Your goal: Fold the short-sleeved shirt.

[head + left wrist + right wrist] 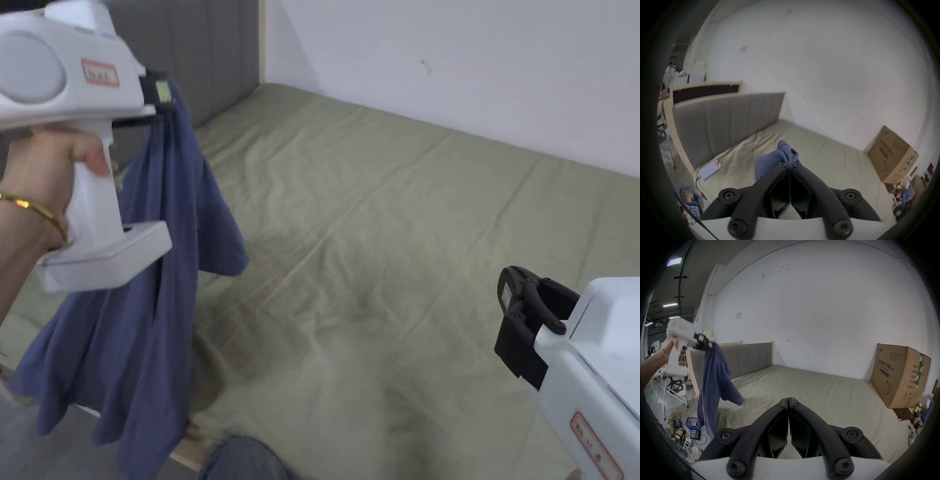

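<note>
A blue short-sleeved shirt (156, 281) hangs in the air at the left, over the near edge of the bed. My left gripper (161, 94) is shut on a bunched bit of it at the top; the cloth (785, 152) pokes out between the closed tips of the left gripper (790, 164). From the right gripper view the shirt (714, 382) dangles below the left gripper (709, 344), one sleeve flaring right. My right gripper (515, 312) is low at the right above the bed, shut with nothing in it; the tips of the right gripper (788, 400) meet.
The bed (406, 237) has a wrinkled olive sheet and a grey padded headboard (212, 56) at the far left. A large cardboard box (899, 376) stands at the bed's far right. A white device (709, 168) lies on the sheet near the headboard. Cables and battery chargers (682, 431) litter the floor.
</note>
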